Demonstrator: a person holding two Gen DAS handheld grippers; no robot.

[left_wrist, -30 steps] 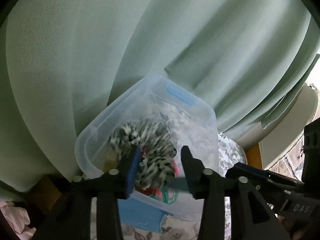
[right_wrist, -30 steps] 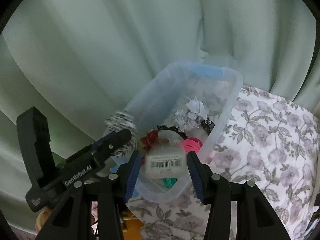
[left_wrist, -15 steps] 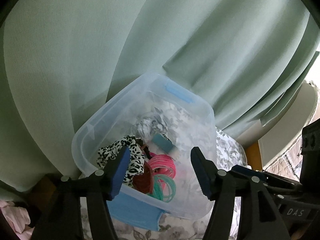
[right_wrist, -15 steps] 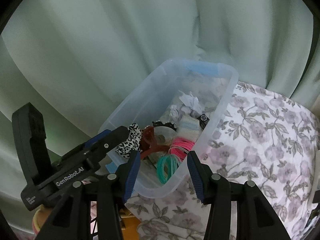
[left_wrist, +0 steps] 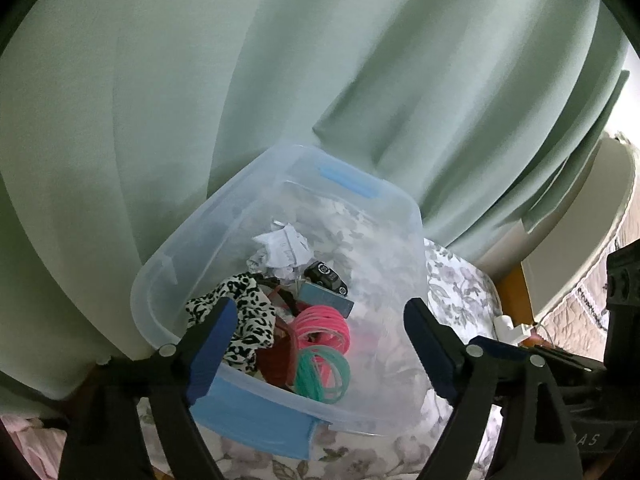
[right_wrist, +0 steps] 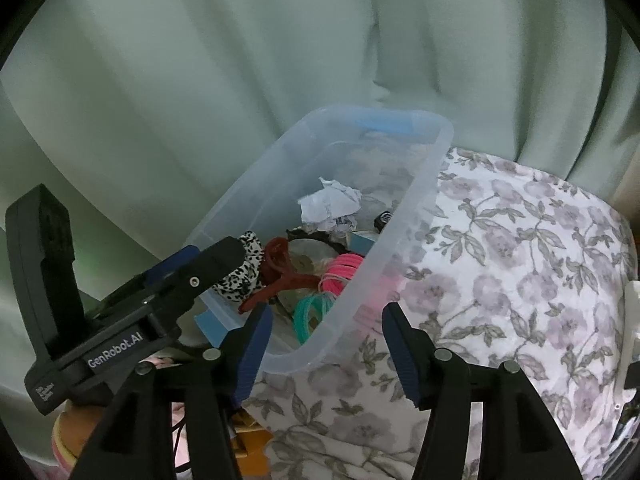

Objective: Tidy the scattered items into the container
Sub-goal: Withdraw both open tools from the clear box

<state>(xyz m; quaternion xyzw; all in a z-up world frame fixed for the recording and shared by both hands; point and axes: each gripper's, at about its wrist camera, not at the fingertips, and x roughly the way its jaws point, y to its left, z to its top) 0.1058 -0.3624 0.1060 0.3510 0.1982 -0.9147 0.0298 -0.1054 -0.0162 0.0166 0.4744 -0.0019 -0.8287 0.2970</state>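
Note:
A clear plastic container [left_wrist: 400, 208] [right_wrist: 416, 184] with blue handles stands on the floral cloth. Inside lie a black-and-white spotted scrunchie [left_wrist: 244, 312] [right_wrist: 240, 280], pink hair ties [left_wrist: 324, 322] [right_wrist: 344, 266], teal hair ties [left_wrist: 320, 374] [right_wrist: 310, 310], a red claw clip [right_wrist: 280, 268], crumpled paper [left_wrist: 280, 250] [right_wrist: 328, 204], a small blue box [left_wrist: 326, 300] and a black toy car [left_wrist: 326, 276]. My left gripper [left_wrist: 319, 308] hovers over the container's near end, jaws opening, nothing between them. My right gripper [right_wrist: 327, 314] hangs above the near corner, jaws also opening and empty.
A pale green curtain [left_wrist: 280, 80] hangs right behind the container. The floral cloth [right_wrist: 520, 260] spreads to the right of it. A white plug [left_wrist: 512, 326] lies at the right. The left gripper's body [right_wrist: 132, 320] sits close beside my right fingers.
The left gripper let the spotted scrunchie drop into the container and spread wide. The right gripper released a barcoded box into the container and then opened wider.

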